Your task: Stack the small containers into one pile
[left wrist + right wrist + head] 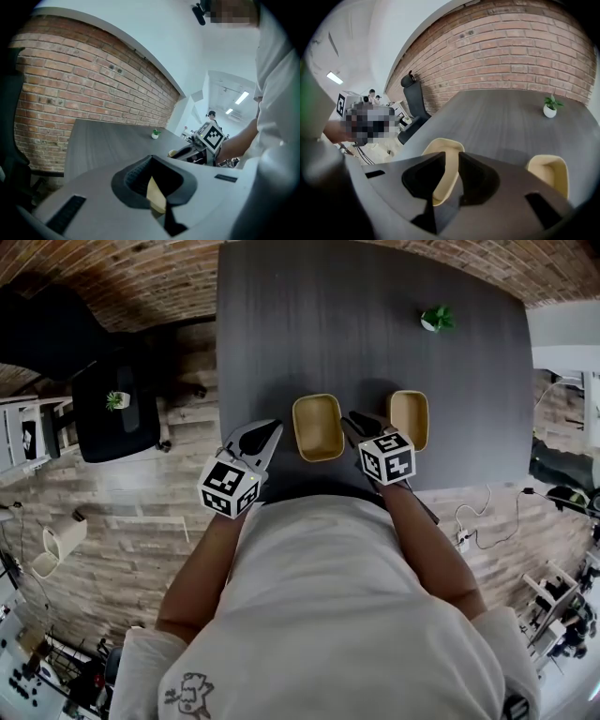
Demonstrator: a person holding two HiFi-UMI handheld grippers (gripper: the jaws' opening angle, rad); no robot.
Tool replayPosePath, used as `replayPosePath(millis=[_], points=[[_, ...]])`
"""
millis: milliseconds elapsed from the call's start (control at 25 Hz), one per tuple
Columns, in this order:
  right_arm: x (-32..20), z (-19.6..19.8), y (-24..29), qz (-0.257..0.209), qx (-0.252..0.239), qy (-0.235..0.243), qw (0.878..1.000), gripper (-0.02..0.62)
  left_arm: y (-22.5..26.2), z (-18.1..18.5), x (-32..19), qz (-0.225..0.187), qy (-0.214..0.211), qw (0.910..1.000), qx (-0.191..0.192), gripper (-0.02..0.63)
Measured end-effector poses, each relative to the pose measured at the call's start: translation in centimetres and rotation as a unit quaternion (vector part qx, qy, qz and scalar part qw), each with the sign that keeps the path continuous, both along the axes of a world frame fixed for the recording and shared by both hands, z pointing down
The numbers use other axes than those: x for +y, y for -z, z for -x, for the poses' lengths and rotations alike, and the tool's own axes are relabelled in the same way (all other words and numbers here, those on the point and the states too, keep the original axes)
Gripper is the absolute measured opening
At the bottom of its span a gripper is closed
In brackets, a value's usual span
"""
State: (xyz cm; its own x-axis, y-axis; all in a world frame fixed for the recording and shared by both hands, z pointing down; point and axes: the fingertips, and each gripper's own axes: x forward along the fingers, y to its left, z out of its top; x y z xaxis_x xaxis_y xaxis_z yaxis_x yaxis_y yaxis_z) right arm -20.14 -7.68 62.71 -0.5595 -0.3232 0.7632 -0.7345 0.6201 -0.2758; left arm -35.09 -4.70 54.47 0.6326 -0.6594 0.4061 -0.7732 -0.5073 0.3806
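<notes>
Two small tan containers stand side by side near the front edge of the dark table (375, 334): one left (317, 427) (440, 146), one right (409, 418) (548, 171). My left gripper (274, 430) (150, 158) hovers just left of the left container with its tips together and nothing gripped. Below its tips a tan sliver (156, 194) shows through. My right gripper (354, 420) (450, 154) hangs between the two containers, tilted down. Its jaws stand a narrow gap apart and the left container shows through that gap. Neither container is held.
A small green plant in a white pot (436, 319) (550, 107) stands at the table's far right. A black office chair (117, 409) is off the left side on the wooden floor. A brick wall runs behind the table. Cables lie on the floor at right.
</notes>
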Motion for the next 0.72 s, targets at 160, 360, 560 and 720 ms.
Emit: replayPosePath(millis=[160,360,560,720], points=[[0.4,-0.3,-1.9,0.030,0.004,-0.012,0.999,0.094,-1.6,-0.3,0.4,0.020,-0.011,0.9997,-0.005,0.011],[0.9,-0.1,-4.0,0.065,0.010,-0.019,0.998,0.094,-3.0,-0.6,0.5,0.035,-0.022,0.9991,-0.008,0.011],[1.3,-0.1,-5.2,0.084,0.019,-0.027,0.996,0.094,-3.6,-0.9,0.5,0.044,-0.027,0.9986,-0.009,0.011],[1.3,-0.3,-6.5,0.099,0.029,-0.035,0.994,0.094,-3.9,-0.8,0.5,0.047,-0.027,0.9985,-0.009,0.011]])
